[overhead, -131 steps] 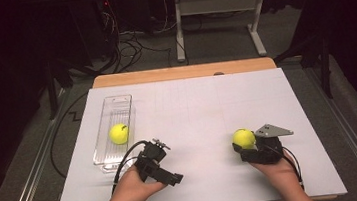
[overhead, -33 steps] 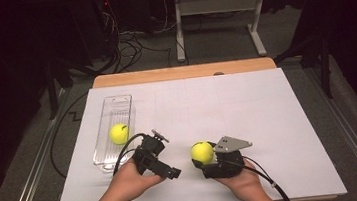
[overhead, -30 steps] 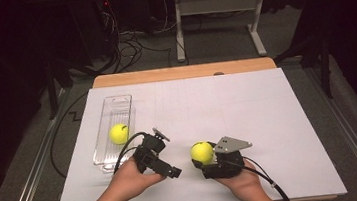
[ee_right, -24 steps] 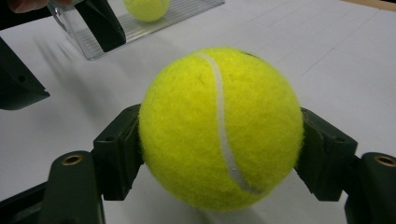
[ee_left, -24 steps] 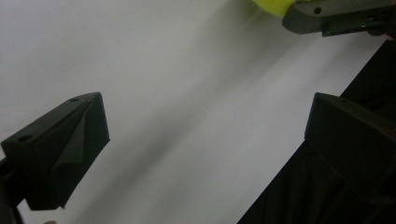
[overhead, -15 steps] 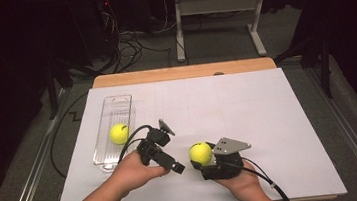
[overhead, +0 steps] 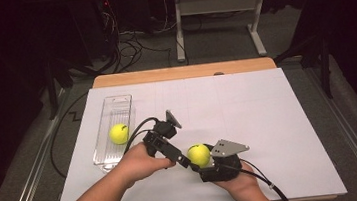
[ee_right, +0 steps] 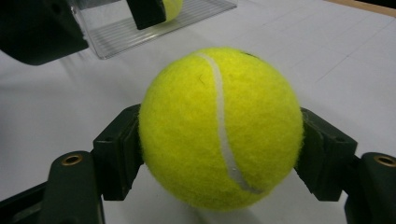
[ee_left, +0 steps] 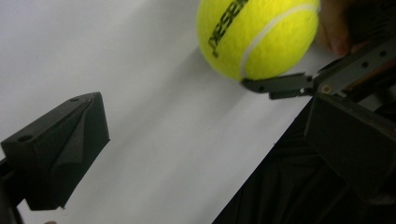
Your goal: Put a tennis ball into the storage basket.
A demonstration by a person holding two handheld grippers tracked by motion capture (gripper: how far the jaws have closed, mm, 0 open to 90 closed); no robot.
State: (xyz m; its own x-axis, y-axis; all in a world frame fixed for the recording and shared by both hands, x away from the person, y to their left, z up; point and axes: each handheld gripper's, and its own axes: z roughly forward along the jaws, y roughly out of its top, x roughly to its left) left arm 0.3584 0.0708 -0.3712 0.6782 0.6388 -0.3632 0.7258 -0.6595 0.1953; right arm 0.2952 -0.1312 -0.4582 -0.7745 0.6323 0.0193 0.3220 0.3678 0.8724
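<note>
White sheet [overhead: 269, 121] covers most of the wooden table [overhead: 183, 73], whose bare far edge shows beyond it. Clear plastic tray [overhead: 116, 104] lies lengthwise near the left edge of the sheet; a second tennis ball [overhead: 118, 134] sits in its near half. In the right gripper view the tray [ee_right: 140, 28] shows at the top, behind the dark bulk of the other tool. Two forearms enter from the near edge of the table in the high view. Right gripper [overhead: 204, 164] sits low at the near middle of the sheet, its grey three-cornered plate on top, jaws clamped on a tennis ball [overhead: 199, 154]. In the right gripper view that ball [ee_right: 219, 128] is pinched between the two black jaws, one pad pressing on each side, white seam running top to bottom. Ball held just above the sheet; cannot tell whether it touches the paper. Left gripper [overhead: 180, 160] is angled toward the held ball from the left, tip just beside it. In the left gripper view its jaws stand wide apart, nothing between them but the white sheet [ee_left: 140, 93]; the ball [ee_left: 257, 37] is at the top, ahead of the jaws, with one slim black jaw of the right gripper under it. Black lettering shows on the ball's side.
</note>
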